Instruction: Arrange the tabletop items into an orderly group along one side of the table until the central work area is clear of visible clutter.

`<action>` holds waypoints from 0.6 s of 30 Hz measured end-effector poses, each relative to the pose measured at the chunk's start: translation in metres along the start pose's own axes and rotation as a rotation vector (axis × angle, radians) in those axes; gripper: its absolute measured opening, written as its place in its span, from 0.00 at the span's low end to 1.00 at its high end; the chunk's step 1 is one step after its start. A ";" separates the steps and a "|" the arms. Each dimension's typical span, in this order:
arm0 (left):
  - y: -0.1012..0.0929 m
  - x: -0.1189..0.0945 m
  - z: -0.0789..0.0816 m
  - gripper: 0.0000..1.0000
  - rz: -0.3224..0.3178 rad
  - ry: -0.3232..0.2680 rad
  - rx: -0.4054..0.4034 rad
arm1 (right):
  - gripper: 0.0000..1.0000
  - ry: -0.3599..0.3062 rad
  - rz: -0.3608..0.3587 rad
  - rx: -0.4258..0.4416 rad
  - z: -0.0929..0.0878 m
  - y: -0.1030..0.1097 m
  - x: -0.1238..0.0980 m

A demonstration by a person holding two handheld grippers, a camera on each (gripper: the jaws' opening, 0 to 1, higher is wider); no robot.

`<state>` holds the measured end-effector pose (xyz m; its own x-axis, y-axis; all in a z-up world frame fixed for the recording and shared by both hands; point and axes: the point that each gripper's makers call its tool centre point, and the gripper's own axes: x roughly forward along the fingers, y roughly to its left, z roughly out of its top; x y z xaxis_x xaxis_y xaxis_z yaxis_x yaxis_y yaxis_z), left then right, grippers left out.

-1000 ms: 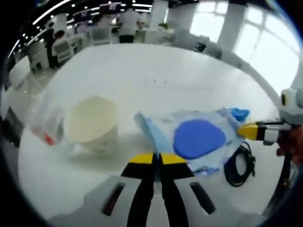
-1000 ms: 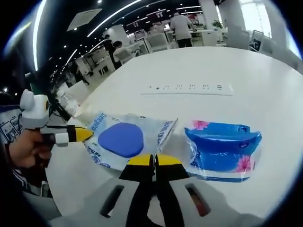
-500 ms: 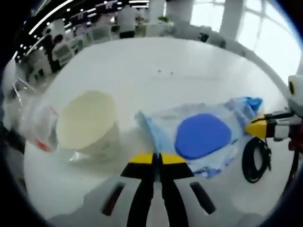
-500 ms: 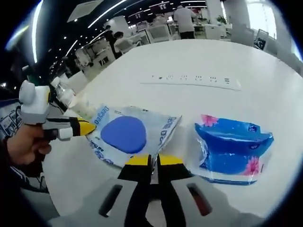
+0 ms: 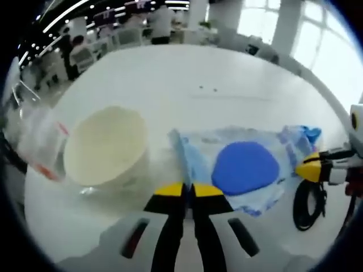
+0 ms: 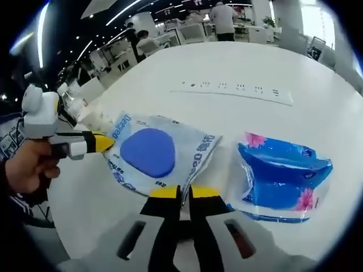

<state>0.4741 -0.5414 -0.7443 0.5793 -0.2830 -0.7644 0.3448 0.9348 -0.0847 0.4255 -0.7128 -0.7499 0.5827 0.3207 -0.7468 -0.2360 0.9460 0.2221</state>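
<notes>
A clear wet-wipes pack with a blue oval lid [image 5: 244, 167] lies on the white round table [image 5: 170, 79]. My left gripper [image 5: 186, 190] is shut on the pack's near edge, which folds up toward its yellow tips. In the right gripper view the same pack [image 6: 148, 153] lies ahead, and my right gripper [image 6: 181, 192] is shut on its near edge. The left gripper [image 6: 102, 143], held by a hand, meets the pack's left side there. The right gripper [image 5: 309, 169] comes in at the pack's right side in the left gripper view.
A cream bowl [image 5: 108, 144] stands left of the pack, with a clear plastic bag [image 5: 39, 147] beyond it. A black cable coil [image 5: 309, 204] lies by the table edge. A blue tissue pack [image 6: 283, 178] lies right of the wipes. A socket strip [image 6: 232, 88] sits mid-table.
Both grippers keep their hold on the wipes pack. Both views have shifted a little; the bowl looms larger in the left gripper view and the pack sits slightly nearer it.
</notes>
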 end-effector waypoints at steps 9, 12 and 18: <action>-0.001 0.002 0.000 0.03 -0.007 -0.007 0.021 | 0.14 -0.010 -0.008 -0.043 0.003 -0.002 0.004; 0.001 0.002 0.000 0.08 -0.002 -0.009 0.039 | 0.20 -0.001 -0.003 -0.059 0.000 0.000 0.005; -0.001 0.001 -0.001 0.17 -0.011 -0.007 0.048 | 0.27 -0.021 -0.001 -0.076 0.008 0.002 0.003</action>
<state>0.4737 -0.5420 -0.7452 0.5801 -0.2947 -0.7593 0.3860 0.9204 -0.0623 0.4331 -0.7092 -0.7468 0.5988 0.3210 -0.7337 -0.2935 0.9404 0.1719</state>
